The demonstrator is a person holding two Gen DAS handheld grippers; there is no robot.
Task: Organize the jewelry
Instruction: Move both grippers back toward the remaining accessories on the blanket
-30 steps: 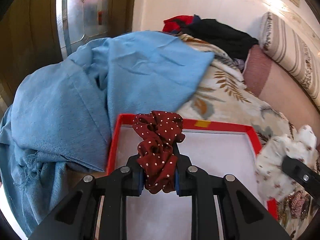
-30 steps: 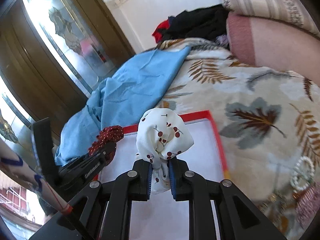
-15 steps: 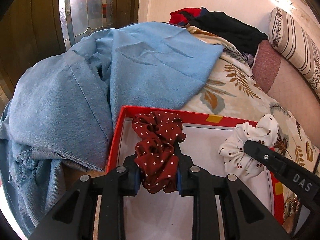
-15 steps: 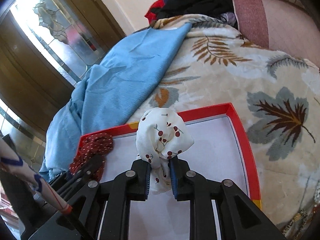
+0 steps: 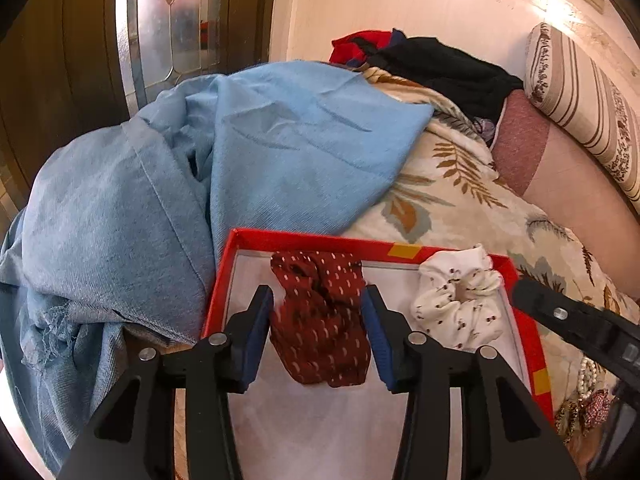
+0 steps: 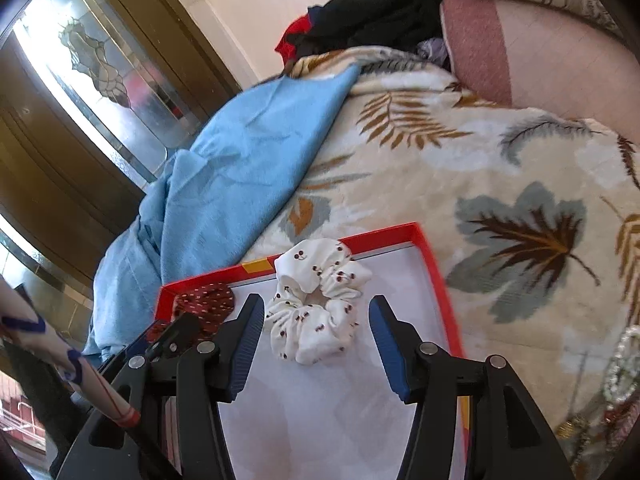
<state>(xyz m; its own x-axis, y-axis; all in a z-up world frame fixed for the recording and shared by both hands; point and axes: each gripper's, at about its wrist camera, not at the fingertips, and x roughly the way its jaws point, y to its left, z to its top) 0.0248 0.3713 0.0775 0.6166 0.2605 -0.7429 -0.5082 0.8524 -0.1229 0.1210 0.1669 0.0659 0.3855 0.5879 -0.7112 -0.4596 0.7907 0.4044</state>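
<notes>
Both claws are sitting wide open now: left gripper point(image 5: 318, 334) is straddling the maroon scrunchie point(image 5: 320, 320), right gripper point(image 6: 316, 344) is framing the white cherry-print scrunchie point(image 6: 316, 300). Both scrunchies are lying loose side by side in the red tray point(image 6: 436, 276), probably grouping hair stuff together, while bead jewelry point(image 6: 624, 364) is waiting on the bedspread point(image 6: 500, 168)

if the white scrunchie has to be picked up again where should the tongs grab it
Pinch one bunched side of the ring, coming down from above. The white scrunchie lies flat in the red tray with its hole facing up, so its puffy near edge offers soft folds. The right tongs already straddle it, open.
</notes>
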